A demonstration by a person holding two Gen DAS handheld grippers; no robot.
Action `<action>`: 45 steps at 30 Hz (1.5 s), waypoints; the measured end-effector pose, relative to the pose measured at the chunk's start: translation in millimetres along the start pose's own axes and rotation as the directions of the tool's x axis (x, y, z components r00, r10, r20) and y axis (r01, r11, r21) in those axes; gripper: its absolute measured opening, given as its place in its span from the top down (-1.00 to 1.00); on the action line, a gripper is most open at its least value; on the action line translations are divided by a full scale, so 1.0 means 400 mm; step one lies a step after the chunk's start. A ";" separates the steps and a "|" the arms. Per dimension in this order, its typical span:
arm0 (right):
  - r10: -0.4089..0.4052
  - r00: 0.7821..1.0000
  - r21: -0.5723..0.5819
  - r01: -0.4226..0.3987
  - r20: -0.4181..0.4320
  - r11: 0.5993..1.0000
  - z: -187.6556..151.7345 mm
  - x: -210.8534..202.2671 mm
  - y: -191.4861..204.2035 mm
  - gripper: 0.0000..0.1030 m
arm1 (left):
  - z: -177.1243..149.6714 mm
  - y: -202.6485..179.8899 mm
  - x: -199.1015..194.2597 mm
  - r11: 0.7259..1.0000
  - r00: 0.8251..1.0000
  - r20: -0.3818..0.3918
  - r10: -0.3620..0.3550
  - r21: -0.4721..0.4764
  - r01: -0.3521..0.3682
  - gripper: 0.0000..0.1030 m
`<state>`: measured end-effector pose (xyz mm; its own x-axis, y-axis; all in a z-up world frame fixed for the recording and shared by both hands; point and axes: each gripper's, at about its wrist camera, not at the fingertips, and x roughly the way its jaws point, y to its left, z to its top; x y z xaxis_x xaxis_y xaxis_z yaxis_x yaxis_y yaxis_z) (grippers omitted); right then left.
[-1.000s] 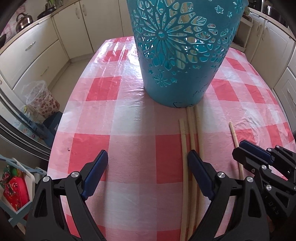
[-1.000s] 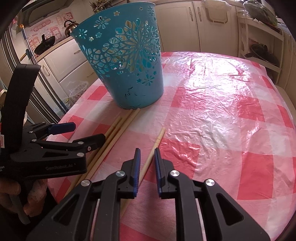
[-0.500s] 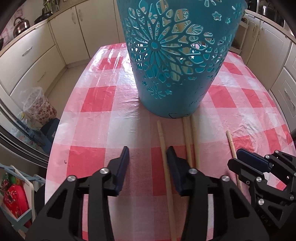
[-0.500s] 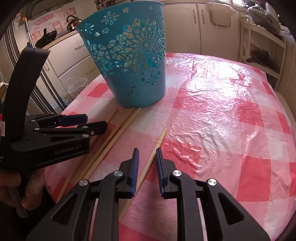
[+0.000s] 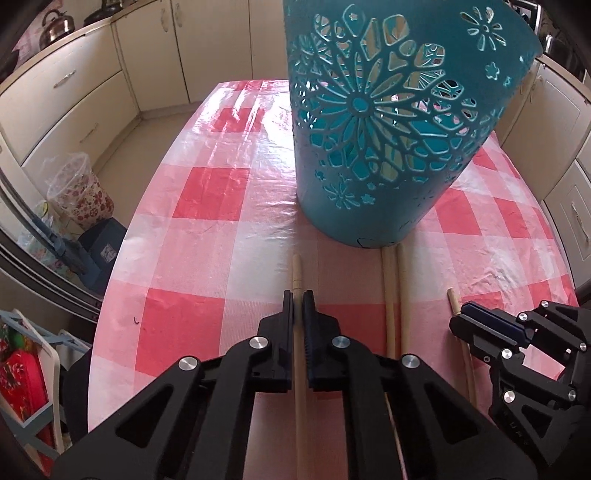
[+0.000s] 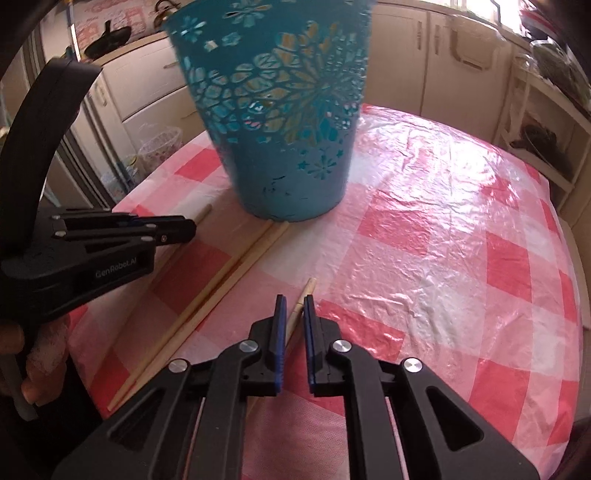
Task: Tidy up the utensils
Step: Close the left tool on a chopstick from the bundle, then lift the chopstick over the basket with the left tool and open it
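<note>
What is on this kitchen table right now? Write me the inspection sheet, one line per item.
Surface: table under a red-and-white checked plastic cloth.
Job's things: four wooden chopsticks. One is in the left gripper, one in the right gripper, and a pair lies side by side, tips at the teal cut-out basket.
Clutter: nothing seen.
Grippers: left gripper, jaws just closed, shut on its chopstick; right gripper, jaws just closing, shut on its chopstick.
Cables: nothing seen.
Surroundings: cream kitchen cabinets, kettle, floral bin on the floor.
</note>
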<state>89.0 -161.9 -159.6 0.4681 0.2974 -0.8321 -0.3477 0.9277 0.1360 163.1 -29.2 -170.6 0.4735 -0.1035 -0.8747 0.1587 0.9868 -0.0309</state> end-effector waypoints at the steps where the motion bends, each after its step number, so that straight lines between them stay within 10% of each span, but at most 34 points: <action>1: 0.006 1.000 -0.006 -0.006 -0.006 1.000 0.000 0.000 -0.002 0.81 | -0.003 0.000 -0.002 1.000 1.000 -0.001 0.005 0.002 -0.005 0.89; 19: 0.033 0.999 0.096 -0.036 0.039 0.995 -0.027 -0.017 -0.038 0.80 | 0.029 -0.014 0.021 0.999 0.999 0.027 0.041 0.030 -0.042 0.49; 27: 0.006 0.999 0.046 -0.008 0.044 0.999 -0.036 -0.029 -0.020 0.65 | 0.023 -0.030 0.016 0.997 0.999 0.038 0.013 0.070 -0.016 0.90; 45: -0.008 0.999 0.011 0.008 0.051 1.000 -0.038 -0.023 0.004 0.40 | 0.005 0.080 -0.180 0.966 0.957 0.168 -0.235 -0.069 0.249 0.90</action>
<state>71.7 -166.4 -160.1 0.5118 0.3009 -0.8047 -0.3354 0.9323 0.1353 135.8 9.6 -107.9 0.5617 -0.3519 -0.7488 0.2119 0.9361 -0.2809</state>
